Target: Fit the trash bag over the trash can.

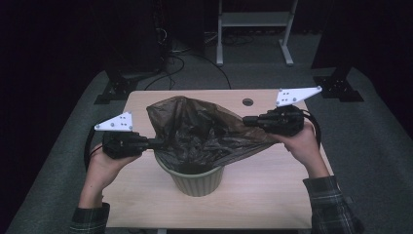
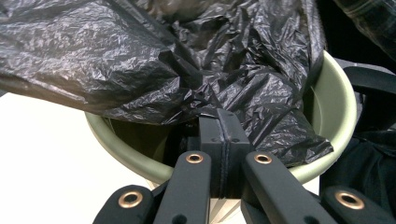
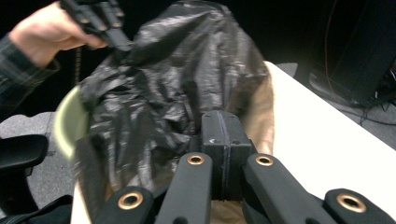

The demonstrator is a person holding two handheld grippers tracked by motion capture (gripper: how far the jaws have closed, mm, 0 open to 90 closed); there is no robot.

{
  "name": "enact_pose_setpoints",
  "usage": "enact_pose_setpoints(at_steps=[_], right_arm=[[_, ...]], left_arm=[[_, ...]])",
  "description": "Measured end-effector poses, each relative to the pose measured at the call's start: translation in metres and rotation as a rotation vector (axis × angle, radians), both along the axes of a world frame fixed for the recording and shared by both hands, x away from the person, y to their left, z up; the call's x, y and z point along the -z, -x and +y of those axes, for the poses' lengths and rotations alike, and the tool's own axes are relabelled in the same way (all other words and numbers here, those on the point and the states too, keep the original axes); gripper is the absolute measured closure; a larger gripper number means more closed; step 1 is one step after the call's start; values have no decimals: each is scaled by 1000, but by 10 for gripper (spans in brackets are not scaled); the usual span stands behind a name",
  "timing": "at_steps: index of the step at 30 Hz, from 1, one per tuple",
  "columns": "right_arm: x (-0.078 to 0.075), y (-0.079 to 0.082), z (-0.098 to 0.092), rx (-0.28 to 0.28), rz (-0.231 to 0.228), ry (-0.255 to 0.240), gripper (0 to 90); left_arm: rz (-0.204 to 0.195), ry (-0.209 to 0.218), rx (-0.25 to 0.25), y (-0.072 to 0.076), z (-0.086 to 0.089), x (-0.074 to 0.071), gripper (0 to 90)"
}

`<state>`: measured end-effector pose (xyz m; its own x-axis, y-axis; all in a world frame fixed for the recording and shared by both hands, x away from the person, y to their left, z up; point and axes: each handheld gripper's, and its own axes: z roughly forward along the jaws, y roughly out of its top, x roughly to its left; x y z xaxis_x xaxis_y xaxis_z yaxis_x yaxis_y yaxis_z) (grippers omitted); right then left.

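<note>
One table – light wood top, filling the centre and lower half of the high view. One black plastic bag, crumpled and translucent, spread wide across the middle of that frame; its lower part hangs inside the bin, its upper part is stretched out to left and right above the rim. One green ribbed bin, upright at lower centre of the table, holding only the bag's lower folds.

Two grippers – one per hand. Left gripper, at centre left, jaws closed on the bag's left edge, just above the bin's rim. Right gripper, at centre right and slightly higher in frame, jaws closed on the bag's right edge, clear of the bin. The film is pinched between both pairs of pads.
</note>
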<state>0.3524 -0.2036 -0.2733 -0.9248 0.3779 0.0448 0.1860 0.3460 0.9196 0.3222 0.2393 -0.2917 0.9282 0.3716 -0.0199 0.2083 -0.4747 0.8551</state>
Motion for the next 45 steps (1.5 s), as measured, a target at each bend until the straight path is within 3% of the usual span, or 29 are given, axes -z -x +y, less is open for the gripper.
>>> enact_pose_setpoints(at_steps=[8,15,17,18,19,20,22,26,35,38,39,42,45], right_arm=[[15,50,4,-88,-40,-35,900],[39,78,22,-179,-7,-25,900],[45,80,26,-195,2,-22,900],[48,81,29,-198,2,-18,900],[50,80,31,-199,9,-17,900],[50,80,31,-199,9,-17,900],[51,77,32,-199,14,-22,900],[50,73,32,-192,12,-20,900],[48,65,35,-184,11,-34,900],[47,62,38,-187,13,-38,900],[47,62,38,-188,9,-39,900],[45,65,37,-200,5,-44,900],[43,74,35,-236,2,-65,900]], left_arm=[[-6,-1,-34,4,10,1,899],[2,1,-49,4,13,4,899],[-2,-3,-52,4,13,3,898],[-14,4,-66,5,12,3,856],[-23,7,-78,5,12,2,722],[-36,16,-89,6,12,0,722],[-57,40,-111,8,12,-5,602],[-100,66,-136,12,12,-16,480],[-141,57,-64,17,-25,-32,437],[-123,40,-79,9,-34,-30,422],[-115,31,-79,6,-35,-29,456],[-100,29,-83,-1,-30,-25,744],[-93,24,-95,-2,-23,-22,873]])
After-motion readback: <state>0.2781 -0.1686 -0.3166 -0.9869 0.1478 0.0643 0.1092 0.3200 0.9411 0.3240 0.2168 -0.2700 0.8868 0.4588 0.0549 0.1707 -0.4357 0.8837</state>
